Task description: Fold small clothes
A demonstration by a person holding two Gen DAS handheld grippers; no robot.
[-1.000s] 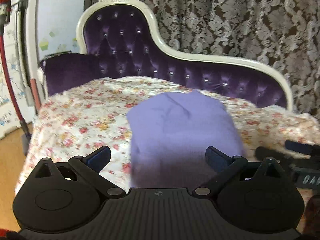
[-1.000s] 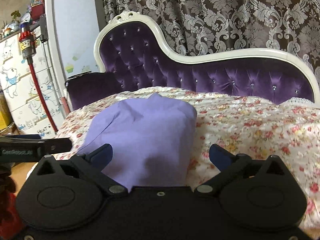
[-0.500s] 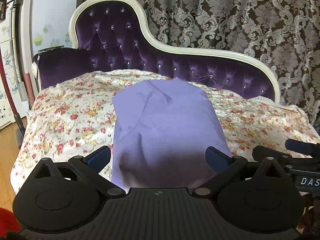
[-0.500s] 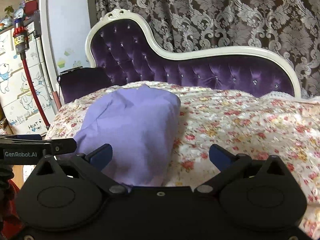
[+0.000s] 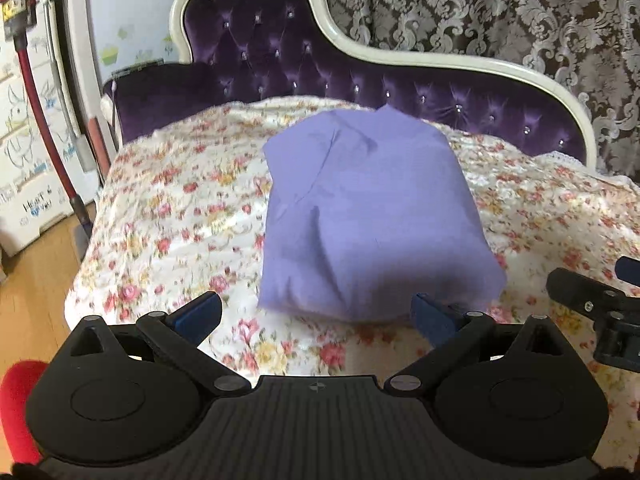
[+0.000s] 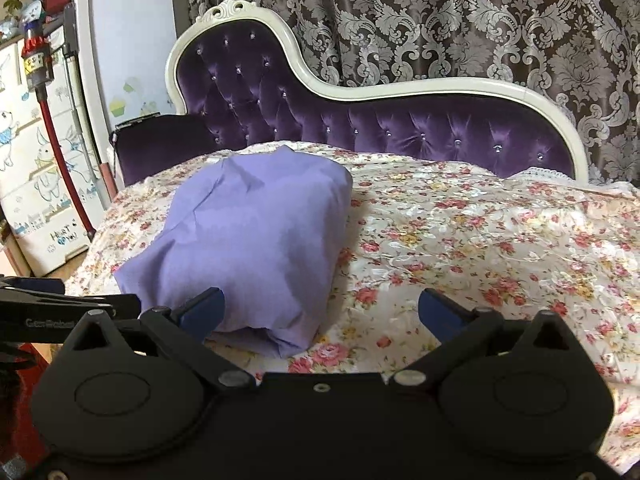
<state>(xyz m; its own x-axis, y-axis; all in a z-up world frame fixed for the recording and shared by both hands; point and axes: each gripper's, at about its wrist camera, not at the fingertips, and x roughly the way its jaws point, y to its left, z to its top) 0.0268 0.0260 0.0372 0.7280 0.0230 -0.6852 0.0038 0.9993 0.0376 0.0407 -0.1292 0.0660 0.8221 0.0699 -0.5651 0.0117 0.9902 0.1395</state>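
Observation:
A folded lilac garment (image 5: 372,216) lies on the floral cover (image 5: 180,208) of a couch; it also shows in the right wrist view (image 6: 248,248). My left gripper (image 5: 316,316) is open and empty, just short of the garment's near edge. My right gripper (image 6: 322,312) is open and empty, with its left fingertip (image 6: 202,312) in front of the garment's near right corner. The right gripper also shows at the right edge of the left wrist view (image 5: 592,300), and the left gripper at the left edge of the right wrist view (image 6: 52,308).
The couch has a purple tufted back with a white frame (image 6: 400,88) and a dark patterned curtain (image 6: 440,20) behind. A red stick vacuum (image 6: 52,120) and white drawers (image 6: 28,184) stand at the left. Wood floor (image 5: 32,304) lies beyond the couch's left edge.
Both grippers have drawn back from the garment, which now lies free on the cover with its near edge in view. Both stay open.

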